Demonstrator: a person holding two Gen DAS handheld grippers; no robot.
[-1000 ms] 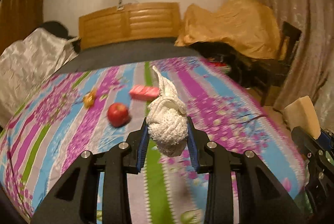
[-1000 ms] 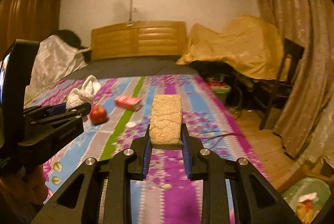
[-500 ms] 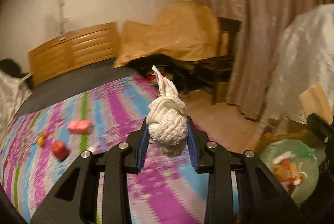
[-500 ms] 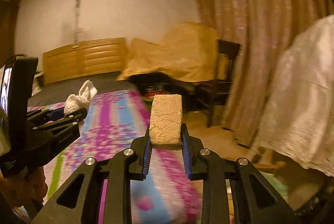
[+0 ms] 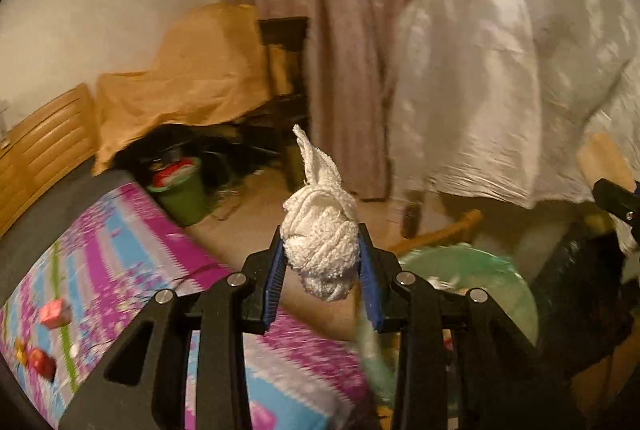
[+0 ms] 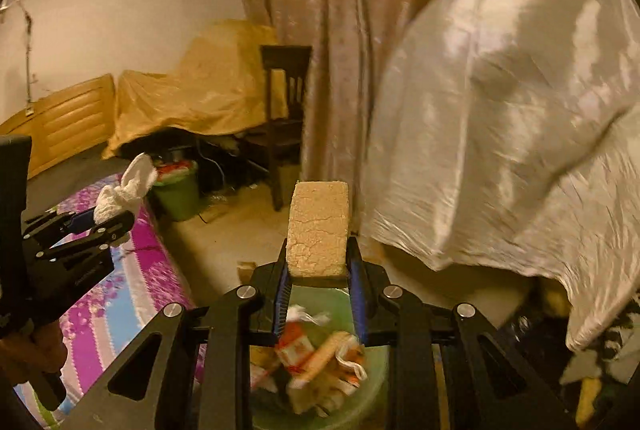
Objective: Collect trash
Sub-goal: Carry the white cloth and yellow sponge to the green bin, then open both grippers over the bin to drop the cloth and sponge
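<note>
My left gripper (image 5: 322, 274) is shut on a knotted white cloth wad (image 5: 320, 250), held over the edge of the bed. It also shows at the left of the right wrist view (image 6: 116, 195). My right gripper (image 6: 318, 282) is shut on a cracked tan sponge block (image 6: 318, 230). It hangs right above a green trash bin (image 6: 372, 390) holding several wrappers (image 6: 320, 358). The bin's green rim shows in the left wrist view (image 5: 480, 278), right of my left gripper.
The bed with a striped purple and blue cover (image 5: 120, 270) lies to the left, with a red apple (image 5: 40, 364) and a pink pack (image 5: 54, 312) on it. A white-draped object (image 6: 500, 129), a dark chair (image 6: 284, 117) and a second green bin (image 6: 176, 193) stand on the floor.
Both grippers have swung right, away from the bed and towards the floor. The trash bin has come under the right gripper. Both grips are unchanged.
</note>
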